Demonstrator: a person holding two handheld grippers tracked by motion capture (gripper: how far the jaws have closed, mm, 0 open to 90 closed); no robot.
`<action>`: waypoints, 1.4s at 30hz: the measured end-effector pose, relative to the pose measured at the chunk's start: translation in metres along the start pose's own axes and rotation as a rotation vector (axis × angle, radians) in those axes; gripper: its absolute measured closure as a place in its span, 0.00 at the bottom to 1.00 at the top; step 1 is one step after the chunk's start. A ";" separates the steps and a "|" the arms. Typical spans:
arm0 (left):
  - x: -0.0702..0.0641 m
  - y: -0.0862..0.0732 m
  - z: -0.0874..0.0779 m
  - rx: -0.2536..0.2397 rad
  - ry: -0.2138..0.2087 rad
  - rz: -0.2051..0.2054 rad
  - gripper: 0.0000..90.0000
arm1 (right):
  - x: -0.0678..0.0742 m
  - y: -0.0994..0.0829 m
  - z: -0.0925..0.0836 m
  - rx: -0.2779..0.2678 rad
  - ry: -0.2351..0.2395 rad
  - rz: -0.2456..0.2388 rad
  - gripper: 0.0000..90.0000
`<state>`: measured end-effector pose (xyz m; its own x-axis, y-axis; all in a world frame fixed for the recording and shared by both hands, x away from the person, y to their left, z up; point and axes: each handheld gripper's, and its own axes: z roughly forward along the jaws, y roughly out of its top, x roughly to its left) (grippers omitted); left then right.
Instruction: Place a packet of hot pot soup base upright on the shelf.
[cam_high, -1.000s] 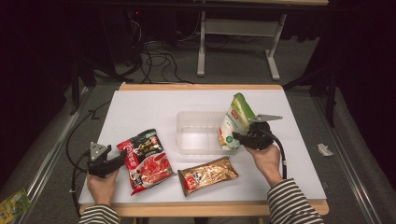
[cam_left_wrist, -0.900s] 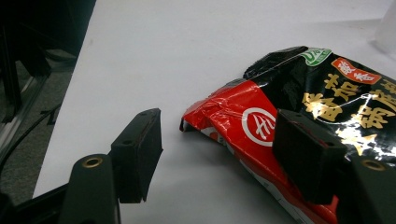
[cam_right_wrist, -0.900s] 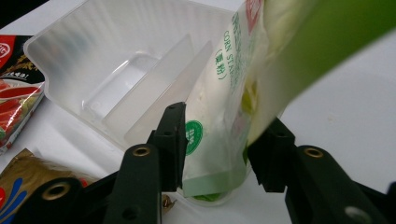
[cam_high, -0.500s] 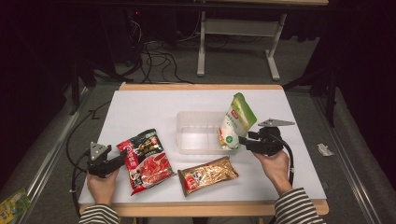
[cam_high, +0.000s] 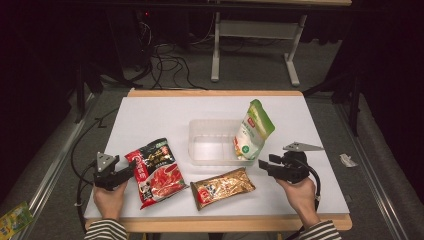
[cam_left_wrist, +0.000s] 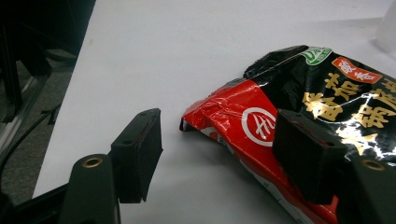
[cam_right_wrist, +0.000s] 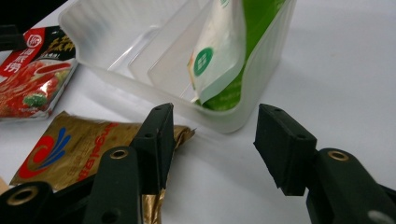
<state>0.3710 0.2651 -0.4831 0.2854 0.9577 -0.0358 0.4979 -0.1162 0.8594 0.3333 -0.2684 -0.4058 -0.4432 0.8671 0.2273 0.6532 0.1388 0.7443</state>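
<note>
A clear plastic bin (cam_high: 212, 145) stands mid-table, and a green and white pouch (cam_high: 253, 131) leans upright in its right end. My right gripper (cam_high: 262, 165) is open just in front of the bin's right corner, apart from the pouch. From the right gripper view, its gripper (cam_right_wrist: 219, 133) faces the bin wall (cam_right_wrist: 140, 88) and the pouch (cam_right_wrist: 219, 51). A red and black pouch (cam_high: 155, 172) lies flat at front left. My left gripper (cam_high: 131, 171) is open at its left edge; the pouch's corner (cam_left_wrist: 233, 116) lies between the jaws of this gripper (cam_left_wrist: 219, 140). A gold pouch (cam_high: 222, 187) lies at front centre.
The white table (cam_high: 150, 115) has bare room behind and to the left of the bin. The gold pouch (cam_right_wrist: 74, 149) lies under my right gripper's left jaw. Cables trail off the table's left side and across the dark floor behind.
My right gripper has drawn back from the green pouch toward the front right. The pouch stays leaning in the bin. The left gripper has not moved.
</note>
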 end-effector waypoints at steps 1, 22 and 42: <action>0.000 0.000 0.000 -0.002 -0.001 0.000 0.37 | 0.001 -0.003 0.000 0.004 0.004 0.001 0.53; -0.001 0.000 0.000 -0.003 0.006 0.008 0.37 | 0.023 -0.040 0.024 0.070 0.102 0.019 0.49; -0.002 0.000 0.000 -0.006 0.007 0.008 0.37 | 0.032 -0.048 0.059 0.158 0.072 -0.006 0.56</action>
<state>0.3701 0.2636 -0.4831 0.2839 0.9585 -0.0258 0.4906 -0.1221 0.8628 0.3240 -0.2195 -0.4713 -0.4867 0.8304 0.2712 0.7361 0.2226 0.6392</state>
